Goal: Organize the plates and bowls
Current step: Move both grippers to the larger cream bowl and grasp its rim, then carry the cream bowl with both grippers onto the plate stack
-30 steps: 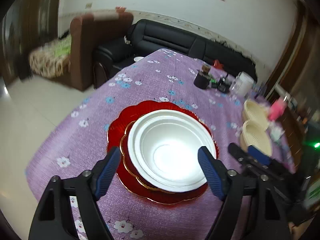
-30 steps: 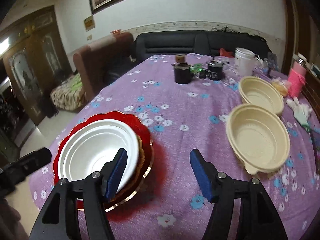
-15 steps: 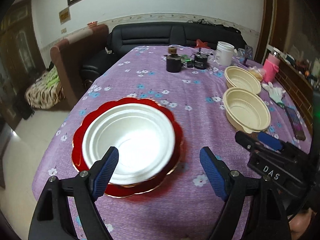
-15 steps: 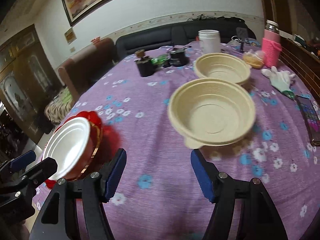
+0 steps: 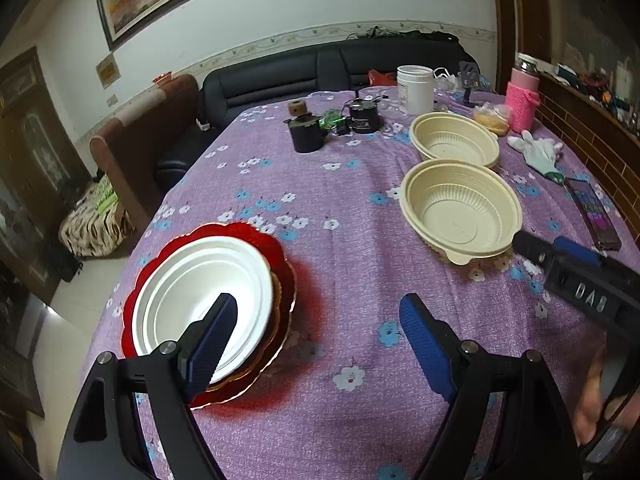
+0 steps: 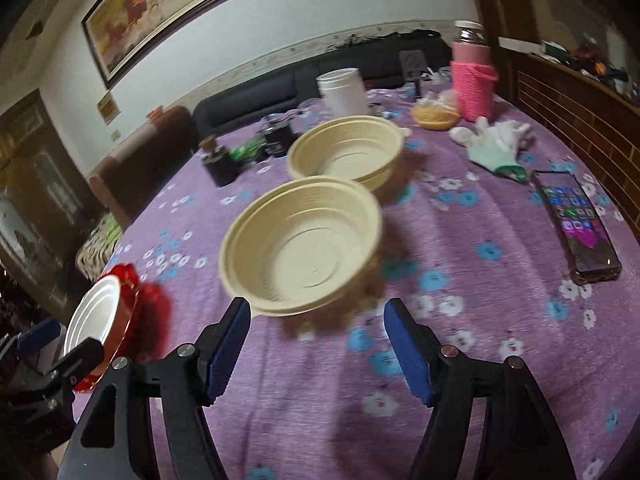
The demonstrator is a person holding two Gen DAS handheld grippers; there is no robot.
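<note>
Tabletop (image 5: 344, 248) under purple flowered cloth. Near left edge: scalloped red plate (image 5: 280, 248) bearing white bowl (image 5: 200, 292), nested. Toward right edge: two beige bowls, nearer bowl (image 5: 460, 208) just beside farther bowl (image 5: 454, 140). Phone (image 6: 576, 224) by right edge. Left hand-held gripper (image 5: 316, 336) wide, nothing between pads, left pad overlapping white bowl in view. Right hand-held gripper (image 6: 316, 348) wide, empty, just short of nearer beige bowl's rim.
</note>
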